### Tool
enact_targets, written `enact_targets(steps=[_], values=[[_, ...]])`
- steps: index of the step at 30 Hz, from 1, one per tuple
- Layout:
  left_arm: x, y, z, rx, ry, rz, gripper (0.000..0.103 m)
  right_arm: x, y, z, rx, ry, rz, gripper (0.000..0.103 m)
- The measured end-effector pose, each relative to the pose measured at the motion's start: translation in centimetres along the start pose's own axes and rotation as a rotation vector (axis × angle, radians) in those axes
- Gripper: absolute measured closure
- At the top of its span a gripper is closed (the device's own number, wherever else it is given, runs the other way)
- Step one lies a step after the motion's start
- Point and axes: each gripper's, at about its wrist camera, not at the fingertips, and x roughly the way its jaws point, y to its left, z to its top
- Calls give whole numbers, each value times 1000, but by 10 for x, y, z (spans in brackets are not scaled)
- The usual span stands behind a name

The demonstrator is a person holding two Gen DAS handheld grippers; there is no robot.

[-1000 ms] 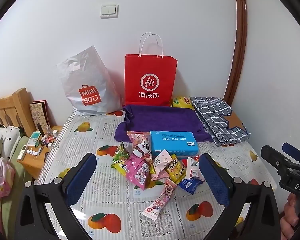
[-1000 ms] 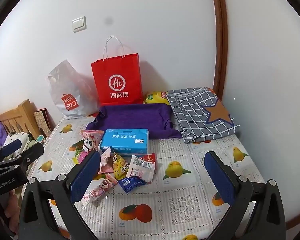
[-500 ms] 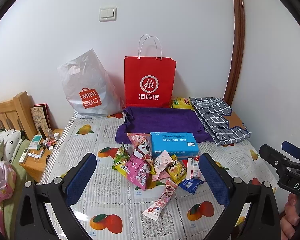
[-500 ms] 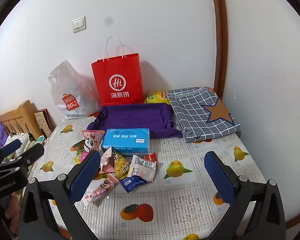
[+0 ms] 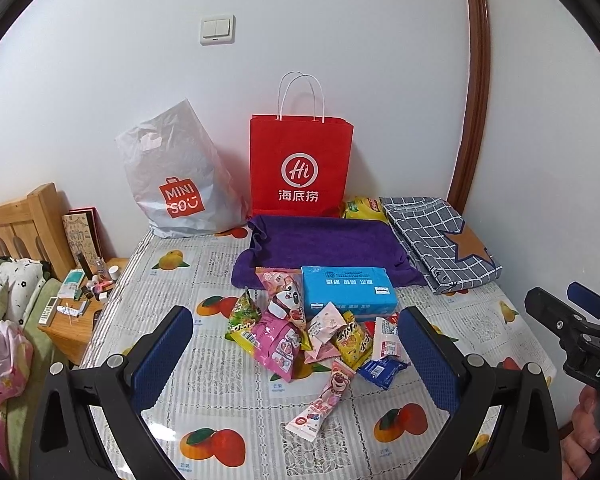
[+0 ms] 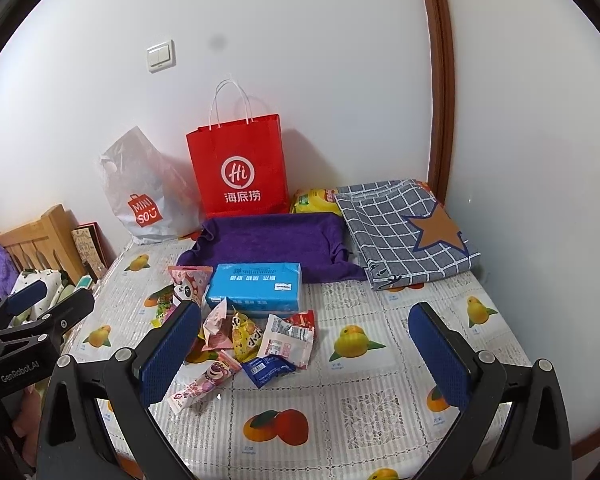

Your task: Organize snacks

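A heap of small snack packets (image 5: 300, 332) lies mid-table on the fruit-print cloth, also in the right wrist view (image 6: 252, 336). A blue tissue box (image 5: 347, 292) (image 6: 256, 286) sits just behind it. A long pink bear packet (image 5: 324, 400) (image 6: 200, 384) lies nearest. A purple cloth tray (image 5: 324, 244) (image 6: 276, 240) sits behind the box. My left gripper (image 5: 296, 360) is open and empty, held above the heap's near side. My right gripper (image 6: 304, 356) is open and empty, over the table to the right of the heap.
A red paper bag (image 5: 300, 168) and a grey Miniso bag (image 5: 176, 184) stand against the back wall. A folded checked cloth (image 5: 440, 240) and a yellow packet (image 5: 364, 208) lie at the back right. A wooden bedside stand (image 5: 76, 312) with clutter is left of the table.
Both grippers have tilted or drawn back slightly, so the scene sits a little lower in view. Nothing was picked up or moved.
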Motion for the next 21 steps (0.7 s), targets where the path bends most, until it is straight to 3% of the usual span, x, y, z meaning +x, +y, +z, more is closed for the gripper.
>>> enact_targets(steps=[21], values=[[-6, 4, 3, -1, -12, 2, 0, -3, 0, 1, -3, -8, 0, 1]])
